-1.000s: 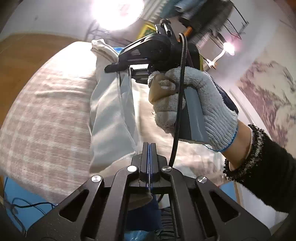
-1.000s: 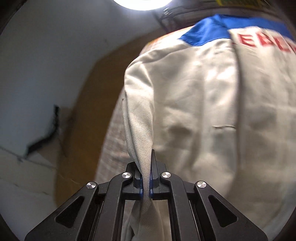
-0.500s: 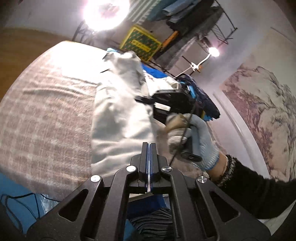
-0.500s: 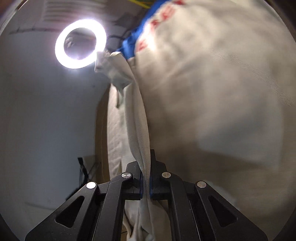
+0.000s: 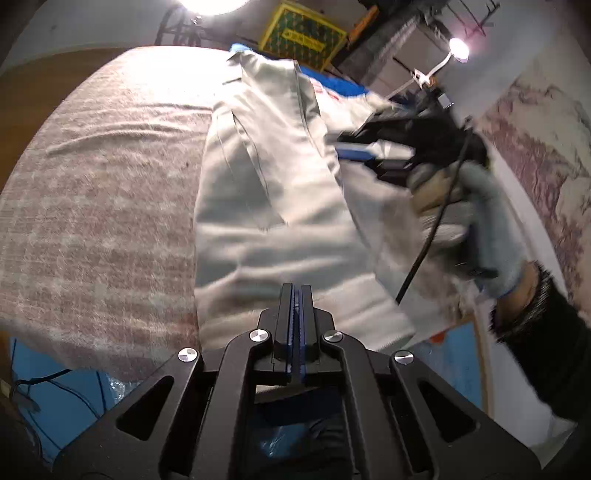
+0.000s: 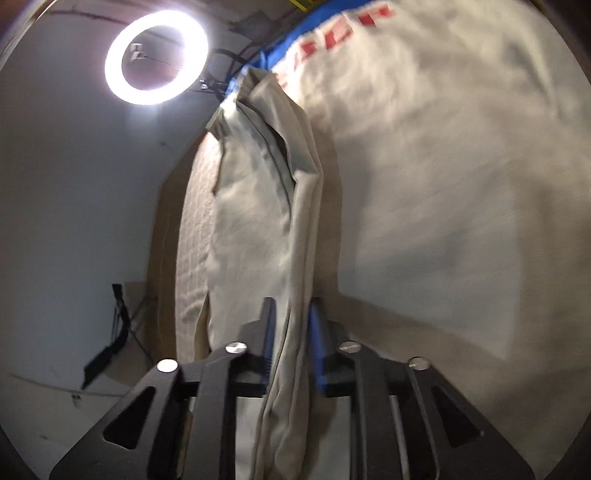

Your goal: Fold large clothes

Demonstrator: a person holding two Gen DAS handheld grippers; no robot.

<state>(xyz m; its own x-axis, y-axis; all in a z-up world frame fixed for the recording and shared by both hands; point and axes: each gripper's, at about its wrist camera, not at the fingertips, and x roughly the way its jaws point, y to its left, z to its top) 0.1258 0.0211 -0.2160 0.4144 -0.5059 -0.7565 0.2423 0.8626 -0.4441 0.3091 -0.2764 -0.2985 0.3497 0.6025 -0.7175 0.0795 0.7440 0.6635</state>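
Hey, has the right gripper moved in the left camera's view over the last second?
Yes. The right gripper has shifted rightward and lower in the frame, away from the ring light, now at the white garment's right edge.

Cream garment (image 5: 280, 206), blue collar, red lettering; pink-checked blanket (image 5: 99, 192).

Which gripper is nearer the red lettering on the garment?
Right. The right gripper sits on the cream garment not far below the red lettering; the left gripper is at the opposite hem.
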